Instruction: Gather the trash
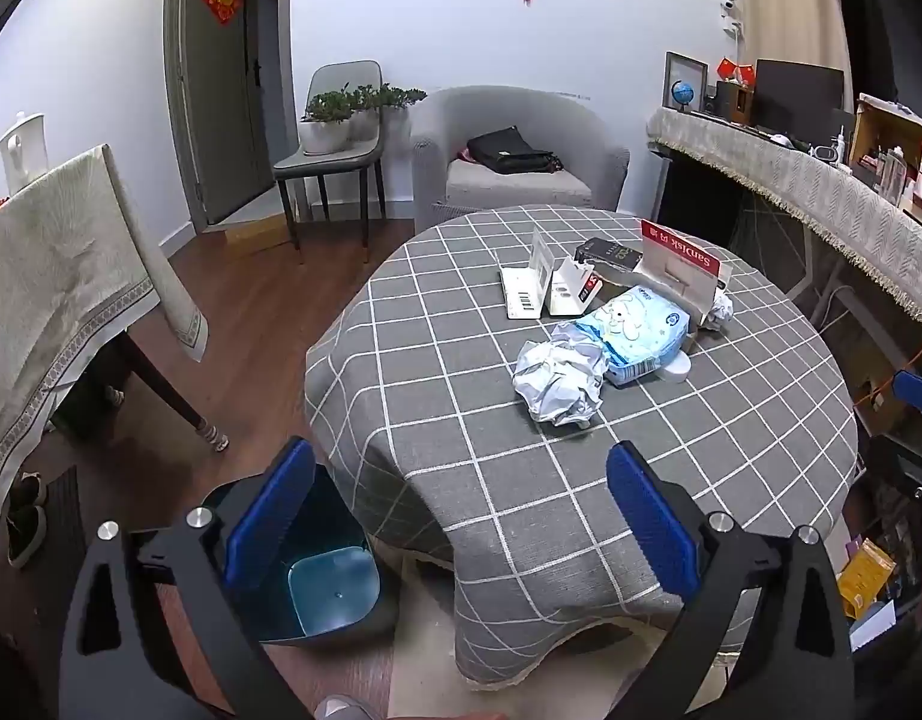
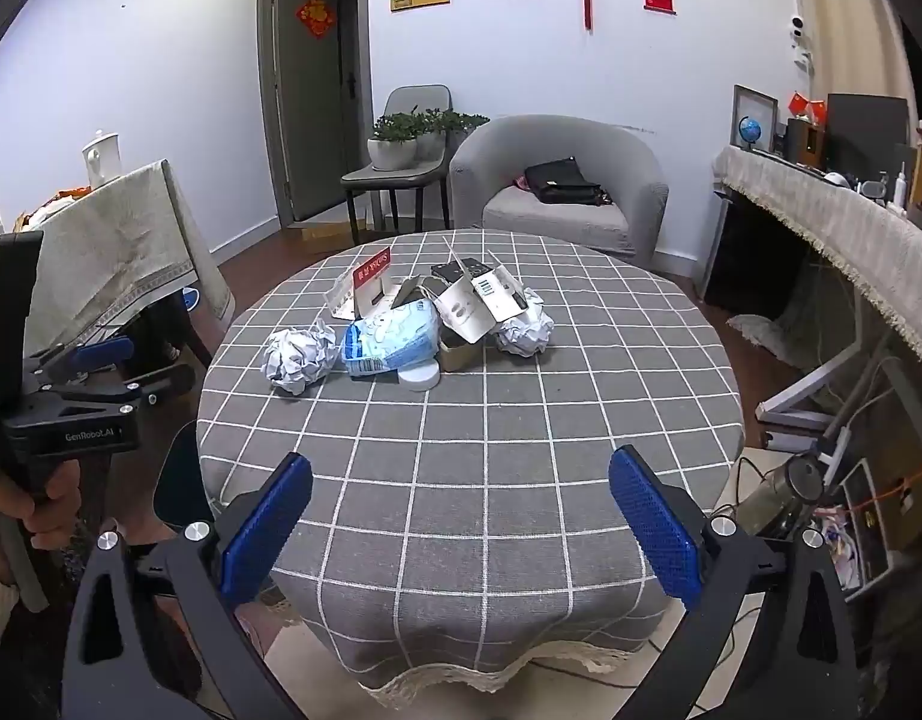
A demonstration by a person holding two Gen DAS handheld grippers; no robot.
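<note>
- So far nothing is collected, judging by the left wrist view: the trash bin (image 1: pixel 317 576) on the floor beside the table (image 1: pixel 580 480) looks empty, only its blue bottom showing.
- Left gripper (image 1: pixel 461 516) jaws spread wide, nothing between them, hovering over the table's near edge and the bin.
- All trash sits in one cluster mid-table: large crumpled paper ball (image 1: pixel 559 381) nearest, touching the blue tissue pack (image 1: pixel 637 330); white packaging cards (image 1: pixel 547 285) and red-topped SanDisk card (image 1: pixel 682 258) behind; small paper ball (image 1: pixel 721 309) at the far right of the pile.
- Right wrist view: right gripper (image 2: pixel 461 522) also wide apart, empty, well short of the pile.
- Same pile from this side: large crumpled paper ball (image 2: pixel 299 357) on the left, tissue pack (image 2: pixel 392 339) beside it, a white round lid (image 2: pixel 420 375) just in front, cardboard packaging (image 2: pixel 466 312) stacked in the middle, small paper ball (image 2: pixel 526 330) on the right.
- Left gripper (image 2: pixel 101 372) is visible at the left edge, held in a hand (image 2: pixel 41 498).
- Judgement: task at its start; every piece is left to pick and drop, the large ball being nearest the bin side.
</note>
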